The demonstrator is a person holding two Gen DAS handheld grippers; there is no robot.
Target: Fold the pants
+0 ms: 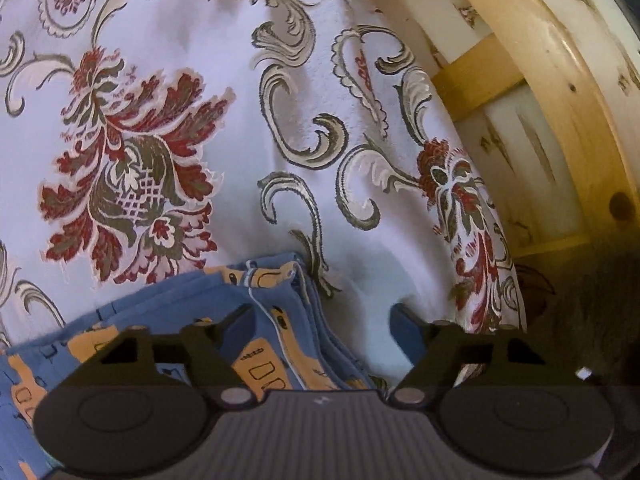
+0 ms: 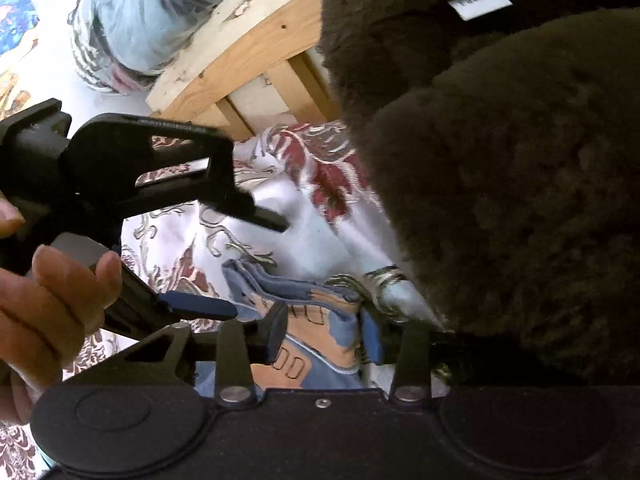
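The folded pants [image 1: 224, 320] are lying at the floral bedspread's [image 1: 240, 140] near edge. The left gripper [image 1: 320, 320] is hovering open; the right gripper [image 2: 324, 332] is straddling them unclosed. Judged final step: next, pinching the fold.

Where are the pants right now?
The blue-and-orange pants lie bunched on the floral bedspread near its edge, between both open grippers, beside the wooden frame.

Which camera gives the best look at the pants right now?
The left wrist view. There the folded blue and orange pants lie on the floral bedspread with their stacked edges showing. The right wrist view shows only a small bunched part, between the right hand-held gripper's fingers and crowded by dark fleece.
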